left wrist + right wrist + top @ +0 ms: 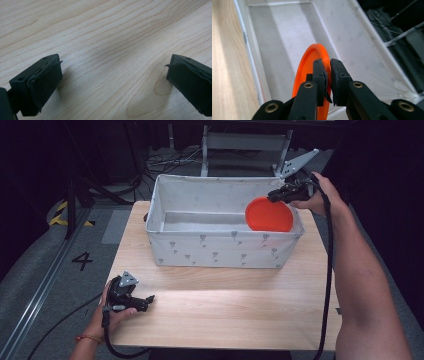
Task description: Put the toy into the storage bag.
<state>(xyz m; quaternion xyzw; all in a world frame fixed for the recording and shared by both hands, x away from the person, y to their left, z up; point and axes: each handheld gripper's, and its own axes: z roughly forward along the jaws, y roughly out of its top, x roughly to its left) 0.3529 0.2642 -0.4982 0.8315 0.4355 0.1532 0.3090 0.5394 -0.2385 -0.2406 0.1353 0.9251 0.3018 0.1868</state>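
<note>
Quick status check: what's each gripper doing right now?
Left gripper: open, holding nothing, resting low over the wooden table.
Right gripper: shut on the orange plate, held over the fabric bin.

The one piece of writing I can read is a black numeral "4" (pixel 82 260), painted on the grey floor (pixel 40 270) to the left of my worktop (pixel 225 305), near its left edge. Farther back on the left, the floor carries yellow and black hazard stripes (pixel 60 212), a warning marking without words. The white fabric bin (pixel 225 251) on the worktop is printed with small grey repeating motifs, which are not letters. From my two claw cameras I can read no text.
</note>
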